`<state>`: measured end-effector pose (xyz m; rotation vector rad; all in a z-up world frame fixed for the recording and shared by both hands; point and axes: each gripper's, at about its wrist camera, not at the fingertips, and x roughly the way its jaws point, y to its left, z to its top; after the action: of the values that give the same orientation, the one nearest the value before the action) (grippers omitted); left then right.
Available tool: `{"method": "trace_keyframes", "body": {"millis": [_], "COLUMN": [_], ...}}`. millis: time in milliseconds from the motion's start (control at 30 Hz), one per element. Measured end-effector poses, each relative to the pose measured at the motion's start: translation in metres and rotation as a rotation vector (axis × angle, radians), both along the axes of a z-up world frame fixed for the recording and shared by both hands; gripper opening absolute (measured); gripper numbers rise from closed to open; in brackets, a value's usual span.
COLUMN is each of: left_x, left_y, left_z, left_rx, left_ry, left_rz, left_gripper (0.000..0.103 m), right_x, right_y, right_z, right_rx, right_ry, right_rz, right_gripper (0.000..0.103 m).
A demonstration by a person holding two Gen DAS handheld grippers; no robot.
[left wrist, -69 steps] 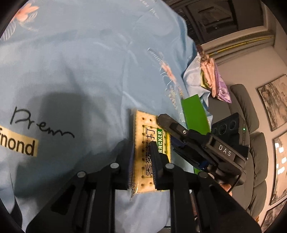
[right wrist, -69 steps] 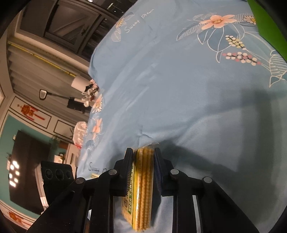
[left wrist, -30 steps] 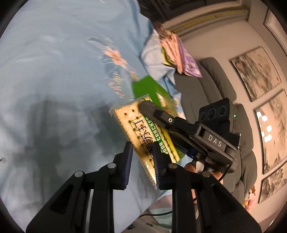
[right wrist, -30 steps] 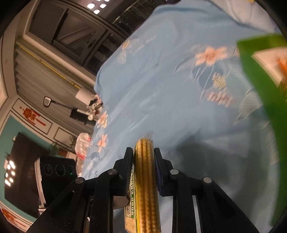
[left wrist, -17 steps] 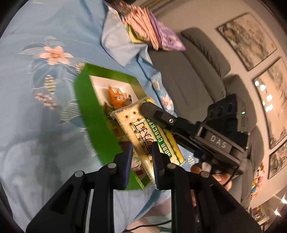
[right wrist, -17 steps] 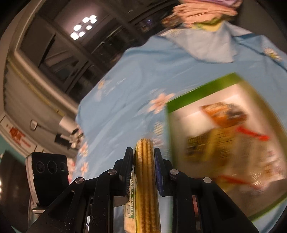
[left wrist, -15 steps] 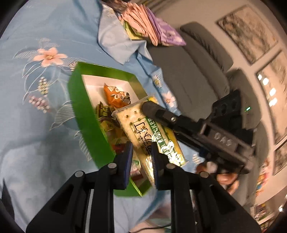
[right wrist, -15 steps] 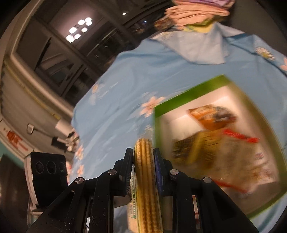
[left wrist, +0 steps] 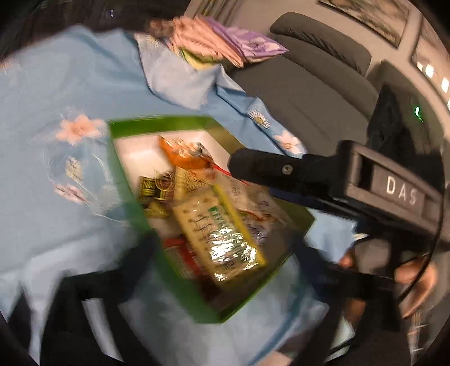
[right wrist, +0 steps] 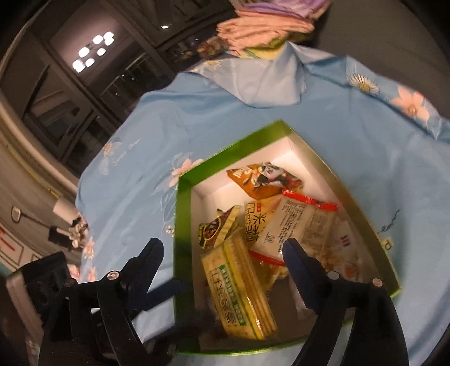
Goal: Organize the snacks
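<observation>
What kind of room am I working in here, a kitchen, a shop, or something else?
Most likely a home living room. A grey sofa stands beside the work surface, framed pictures hang on the wall behind it, and a flowered blue cloth covers the surface where the green snack box sits.

"DAS" on right hand-held gripper (left wrist: 253, 180)

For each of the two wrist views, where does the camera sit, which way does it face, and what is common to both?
Left wrist: sits on the left tool, facing down at the green box; its blurred open fingers show, plus the right tool and a hand.
Right wrist: sits on the right tool, facing down into the box; its open fingers show.
Shared: box, cracker pack, blue cloth.
</observation>
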<state>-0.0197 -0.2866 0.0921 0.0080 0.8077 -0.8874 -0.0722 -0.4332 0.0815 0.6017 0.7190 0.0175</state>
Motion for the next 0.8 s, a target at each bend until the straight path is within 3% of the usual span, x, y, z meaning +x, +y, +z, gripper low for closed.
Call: {"method": "trace_keyframes", "body": {"millis": [100,233,467,600,800], "left_x": [-0.014,-0.012,-0.015,-0.020,-0.028], "left_y": [0.010,0.024,0.059,0.082,0.101], "left_z": [0.002,-0.009,-0.018,-0.021,-0.022], "left_rx": [0.055,0.108,0.150,0.159,0.154], "left_ry": [-0.130,-0.107,-0.141,-0.163,-0.176], "left_rz": [0.062,0.089,0.203,0.215,0.203], "left_gripper": [0.102,0.102,0.102,0.102,0.102], "right_x": [-0.006,-0.014,-0.022,-0.021,-0.020], "right_y": [0.011,0.032,0.068,0.090,0.124], "right_z": [0.007,0.016,0.018,0.017,0.011], "right_rx": [-0.076,-0.187,-0.246,-0.258,-0.363], "right_ry": [0.018,0.020,0.019,0.018,0.051], "right_rz": [0.001,0.012,0.058,0.084,0.100], "right_gripper": [0.088,0.088,0.088,0.089,0.090]}}
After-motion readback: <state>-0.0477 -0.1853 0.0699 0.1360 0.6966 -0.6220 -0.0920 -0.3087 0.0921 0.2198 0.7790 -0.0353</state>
